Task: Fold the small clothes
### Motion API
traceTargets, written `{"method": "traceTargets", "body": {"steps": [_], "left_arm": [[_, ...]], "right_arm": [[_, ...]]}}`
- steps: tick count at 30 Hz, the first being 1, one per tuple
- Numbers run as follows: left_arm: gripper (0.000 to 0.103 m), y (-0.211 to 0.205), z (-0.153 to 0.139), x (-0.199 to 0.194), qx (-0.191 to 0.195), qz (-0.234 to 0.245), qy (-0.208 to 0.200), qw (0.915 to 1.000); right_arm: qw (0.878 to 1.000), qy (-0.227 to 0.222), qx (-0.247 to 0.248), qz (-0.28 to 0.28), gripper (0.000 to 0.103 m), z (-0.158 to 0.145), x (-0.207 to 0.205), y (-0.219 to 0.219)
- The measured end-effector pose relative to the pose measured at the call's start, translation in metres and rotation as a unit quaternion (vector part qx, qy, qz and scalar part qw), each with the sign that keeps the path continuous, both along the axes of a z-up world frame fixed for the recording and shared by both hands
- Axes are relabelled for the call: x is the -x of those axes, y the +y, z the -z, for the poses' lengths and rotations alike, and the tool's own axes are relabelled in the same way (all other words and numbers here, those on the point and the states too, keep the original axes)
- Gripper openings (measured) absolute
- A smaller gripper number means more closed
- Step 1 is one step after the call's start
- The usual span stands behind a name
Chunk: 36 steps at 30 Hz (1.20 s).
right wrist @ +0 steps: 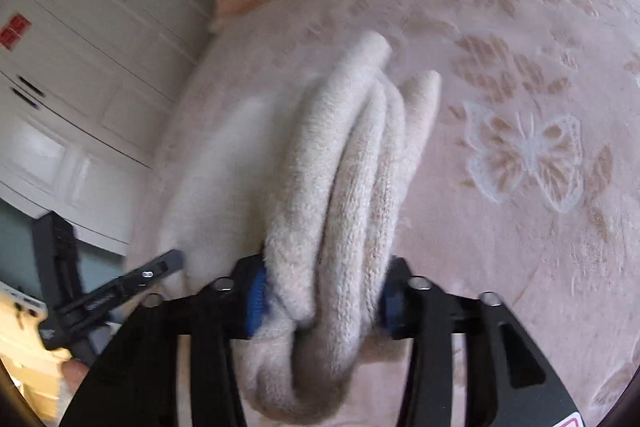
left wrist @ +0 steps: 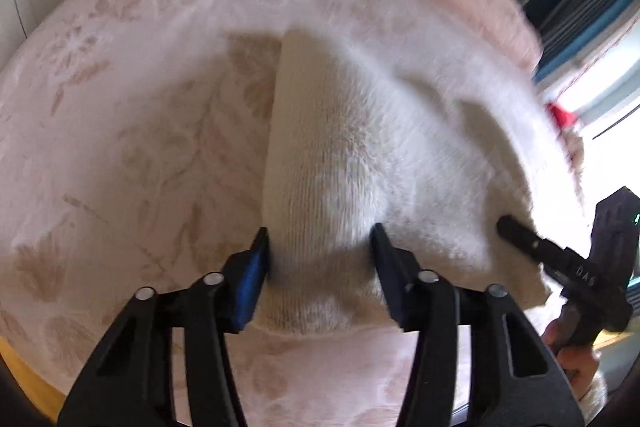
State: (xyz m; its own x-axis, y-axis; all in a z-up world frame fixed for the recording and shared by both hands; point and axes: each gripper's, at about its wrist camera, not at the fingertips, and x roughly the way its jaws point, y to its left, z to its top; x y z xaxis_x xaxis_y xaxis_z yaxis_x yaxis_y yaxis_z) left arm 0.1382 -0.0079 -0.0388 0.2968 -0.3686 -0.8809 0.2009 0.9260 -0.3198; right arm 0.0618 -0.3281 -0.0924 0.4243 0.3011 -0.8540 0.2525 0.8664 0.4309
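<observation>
Clearly each claw, left (left wrist: 320,251) and right (right wrist: 324,291), pinches the bunched, fuzzy cream knit garment (left wrist: 380,155) into thick folds.

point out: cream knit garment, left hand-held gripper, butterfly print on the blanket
cream knit garment (left wrist: 340,163): left wrist view, ribbed middle.
left hand-held gripper (left wrist: 320,239): left wrist view, midway between fingertips.
butterfly print (right wrist: 528,155): right wrist view, body between the wings.

Cream fuzzy knit garment (left wrist: 360,163), seemingly folded into 3 thick layers, draped on the pink bedspread.
</observation>
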Motion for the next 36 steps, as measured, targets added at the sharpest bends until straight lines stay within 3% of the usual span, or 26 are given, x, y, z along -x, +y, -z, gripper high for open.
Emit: {"method": "traceTargets", "body": {"steps": [1,2,5,7,9,11,13,15,17,20,23,24,28,29,30,32,34,35,36], "left_arm": [[0.054,-0.002,0.008,0.001,-0.017,0.003,0.006,0.9998],[0.054,-0.004,0.003,0.008,-0.015,0.005,-0.005,0.9999],[0.056,-0.016,-0.029,0.032,-0.079,0.020,-0.076,0.9938],[0.065,-0.028,-0.050,0.051,-0.107,0.043,-0.123,0.9857],[0.066,-0.038,-0.055,0.056,-0.122,0.054,-0.132,0.9823],[0.066,-0.051,-0.052,0.059,-0.144,0.063,-0.133,0.9785],[0.066,-0.058,-0.048,0.060,-0.161,0.062,-0.128,0.9767],[0.066,-0.060,-0.040,0.059,-0.172,0.060,-0.122,0.9756],[0.066,-0.060,-0.032,0.060,-0.187,0.056,-0.112,0.9744],[0.066,-0.054,-0.027,0.061,-0.178,0.050,-0.098,0.9778],[0.066,-0.052,-0.019,0.058,-0.185,0.044,-0.089,0.9778],[0.066,-0.051,-0.017,0.058,-0.185,0.044,-0.086,0.9780],[0.067,-0.047,-0.010,0.054,-0.191,0.040,-0.079,0.9776],[0.067,-0.046,-0.007,0.053,-0.191,0.041,-0.076,0.9778],[0.067,-0.045,-0.005,0.052,-0.189,0.040,-0.072,0.9784],[0.068,-0.044,-0.002,0.049,-0.184,0.035,-0.065,0.9800],[0.068,-0.044,0.000,0.048,-0.181,0.033,-0.062,0.9809],[0.070,-0.044,-0.001,0.048,-0.181,0.032,-0.062,0.9811],[0.071,-0.044,-0.001,0.047,-0.179,0.030,-0.063,0.9814]], "right_arm": [[1.000,0.012,-0.009,0.013,0.050,0.006,0.003,-0.002],[0.999,-0.011,-0.016,0.029,0.050,-0.006,0.012,-0.003],[0.994,-0.084,0.063,0.028,0.047,-0.060,0.037,0.012],[0.991,-0.127,0.041,0.005,0.036,-0.087,0.047,0.026],[0.992,-0.119,0.024,-0.027,0.011,-0.087,0.042,0.041],[0.991,-0.093,0.074,-0.062,0.004,-0.071,0.039,0.055],[0.986,-0.029,0.145,-0.072,0.000,-0.030,0.027,0.052],[0.991,-0.015,0.122,-0.053,0.000,-0.015,0.037,0.038],[0.995,-0.024,0.092,-0.034,0.000,-0.032,0.041,0.035],[0.990,-0.055,0.114,-0.058,0.000,-0.058,0.046,0.050],[0.984,0.001,0.159,-0.078,0.000,-0.020,0.035,0.046],[0.988,0.010,0.133,-0.074,0.000,-0.012,0.033,0.038],[0.994,-0.032,0.089,-0.046,0.003,-0.051,0.032,0.029],[0.994,-0.044,0.096,-0.041,0.013,-0.057,0.025,0.024],[0.992,-0.057,0.112,-0.033,0.037,-0.068,0.012,0.018],[0.989,-0.065,0.133,-0.016,0.061,-0.070,-0.010,0.007],[0.991,-0.038,0.131,-0.011,0.062,-0.056,-0.033,0.003],[0.994,-0.017,0.107,-0.016,0.058,-0.040,-0.048,-0.001],[0.996,-0.005,0.087,-0.025,0.028,-0.029,-0.060,-0.002]]}}
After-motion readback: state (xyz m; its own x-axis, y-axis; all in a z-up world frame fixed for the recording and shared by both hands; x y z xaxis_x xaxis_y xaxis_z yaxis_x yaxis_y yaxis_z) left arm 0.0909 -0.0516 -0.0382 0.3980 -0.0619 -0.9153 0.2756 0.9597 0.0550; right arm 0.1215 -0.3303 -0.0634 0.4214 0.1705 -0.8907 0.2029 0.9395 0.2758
